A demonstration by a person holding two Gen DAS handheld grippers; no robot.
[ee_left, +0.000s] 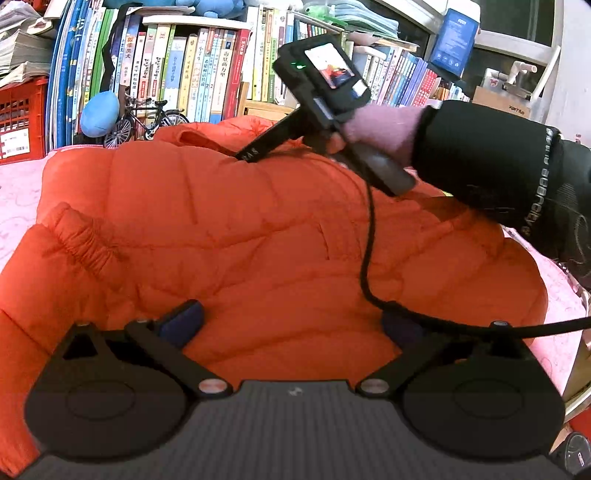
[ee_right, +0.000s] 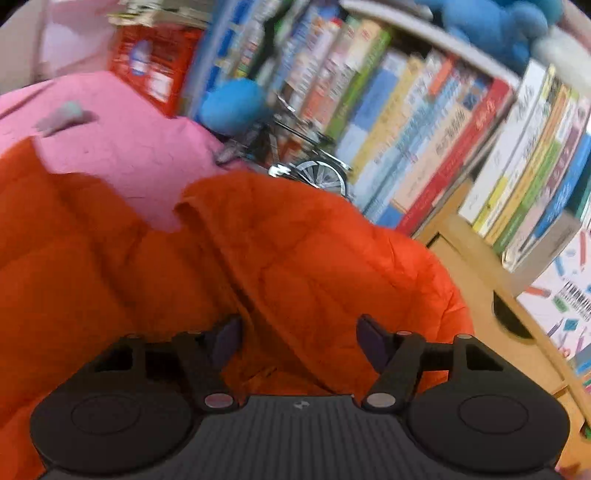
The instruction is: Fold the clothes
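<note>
A bookshelf (ee_left: 207, 66) packed tight with upright books (ee_left: 192, 74) runs along the back, with a blue stuffed toy (ee_right: 491, 22) lying on top of the row. At its left end stands a red crate (ee_left: 22, 118) with stacks of paper (ee_left: 22, 48) piled on it; what is inside the crate cannot be made out. In front of the shelf a pink sheet (ee_left: 18, 199) covers the surface on which the clothes lie.

The orange puffer jacket (ee_left: 229, 229) is spread over most of that sheet, its far edge close to the books and a cuffed sleeve (ee_left: 77, 240) folded in on the left. Bare pink sheet shows only as a strip on the left, a narrower strip on the right, and a patch at the far left corner (ee_right: 122, 140).

The left tool (ee_left: 291, 325) hovers low over the near part of the jacket, released, its fingers spread wide with only flat fabric under the gap. The right tool (ee_right: 299, 339), held by a hand (ee_left: 384, 129) in a black sleeve (ee_left: 498, 173), reaches in from the right with its tip down at the jacket's far part; its fingers stand apart astride a raised fold of the jacket without pinching it. A black cable (ee_left: 369, 240) trails from it across the jacket.

A small model bicycle (ee_left: 147, 118) and a blue plush ball (ee_left: 99, 112) sit between the jacket's far edge and the books.
</note>
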